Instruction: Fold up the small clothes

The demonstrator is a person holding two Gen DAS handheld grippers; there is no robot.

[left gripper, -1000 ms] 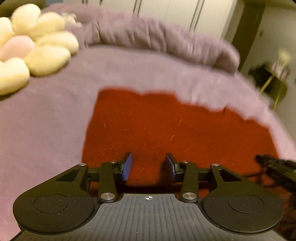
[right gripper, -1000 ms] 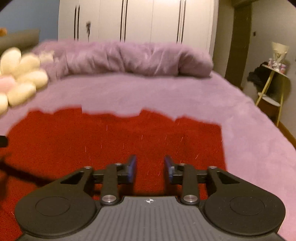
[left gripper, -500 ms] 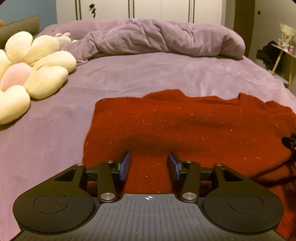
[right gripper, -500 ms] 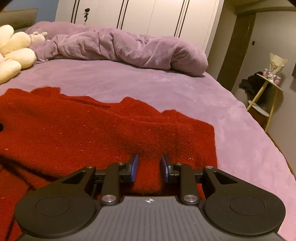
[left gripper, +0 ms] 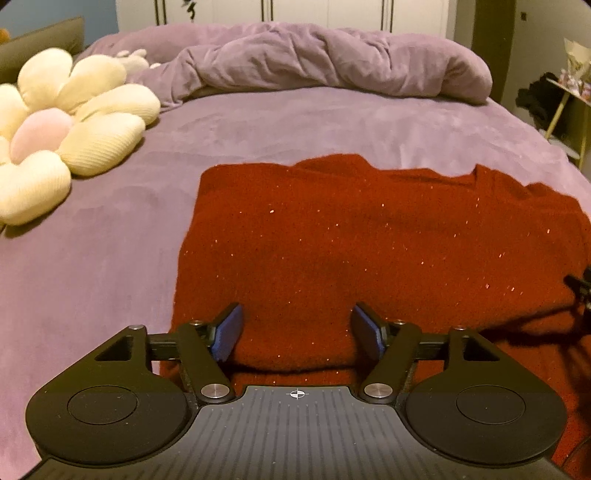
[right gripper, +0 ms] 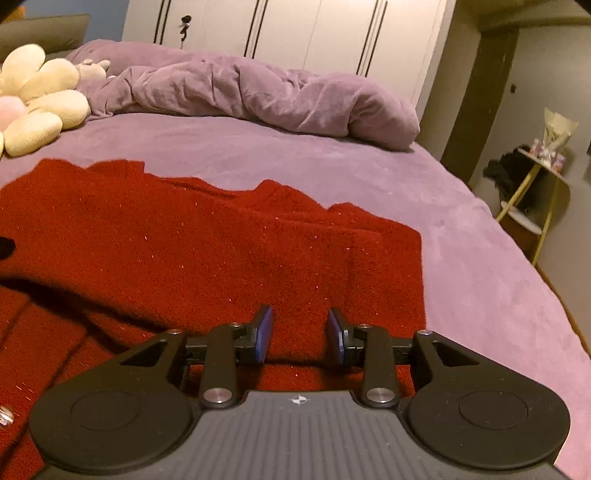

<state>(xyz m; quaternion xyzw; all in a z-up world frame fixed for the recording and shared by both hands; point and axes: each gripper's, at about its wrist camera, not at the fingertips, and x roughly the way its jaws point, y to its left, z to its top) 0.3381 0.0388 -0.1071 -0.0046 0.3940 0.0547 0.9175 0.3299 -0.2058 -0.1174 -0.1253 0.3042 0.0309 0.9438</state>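
A red knitted sweater point(left gripper: 369, 240) lies folded over on the purple bed; it also shows in the right wrist view point(right gripper: 207, 258). My left gripper point(left gripper: 297, 334) is open, jaws wide apart over the near left edge of the sweater. My right gripper point(right gripper: 300, 334) is open over the near right edge, its blue pads point(right gripper: 264, 332) a little apart with red fabric showing between them. The right gripper's tip point(left gripper: 580, 286) shows at the right edge of the left wrist view.
A cream flower-shaped cushion point(left gripper: 62, 129) lies on the bed at the left. A bunched purple duvet point(left gripper: 332, 59) lies at the far end. A small side table point(right gripper: 532, 192) with items stands right of the bed, by white wardrobes point(right gripper: 295, 33).
Both grippers have come down and forward with the sweater's near edge, laying a fold. Both grippers' jaws have opened wider, letting go of the fabric.
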